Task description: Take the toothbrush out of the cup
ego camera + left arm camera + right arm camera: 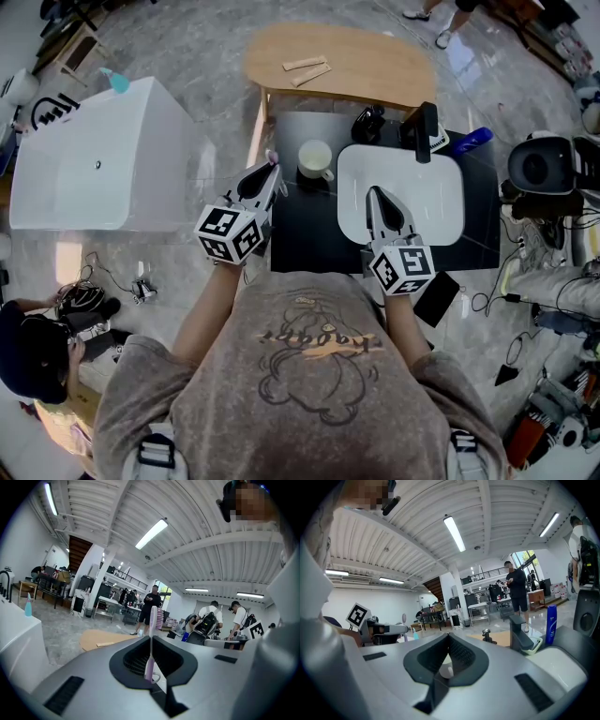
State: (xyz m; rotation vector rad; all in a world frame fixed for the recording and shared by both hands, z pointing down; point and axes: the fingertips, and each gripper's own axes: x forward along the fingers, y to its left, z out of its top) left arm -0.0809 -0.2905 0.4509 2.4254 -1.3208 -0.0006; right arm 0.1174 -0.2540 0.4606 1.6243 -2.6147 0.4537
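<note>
A pink toothbrush (152, 625) stands upright between the jaws of my left gripper (151, 637), which is shut on its handle; the bristle head rises above the tips. In the head view the left gripper (273, 172) holds the toothbrush (272, 157) just left of the white cup (315, 156), apart from it, at the left edge of the black countertop (300, 234). My right gripper (374, 192) hovers over the white sink basin (441, 206). In the right gripper view the right gripper (449, 636) has its jaws closed together with nothing in them.
A black faucet (424, 131) and a blue bottle (473, 139) stand behind the basin. A wooden table (356, 56) lies beyond the counter, a white tub (103, 169) to the left. A dark phone (436, 298) lies at the counter's near right corner. Several people stand far off.
</note>
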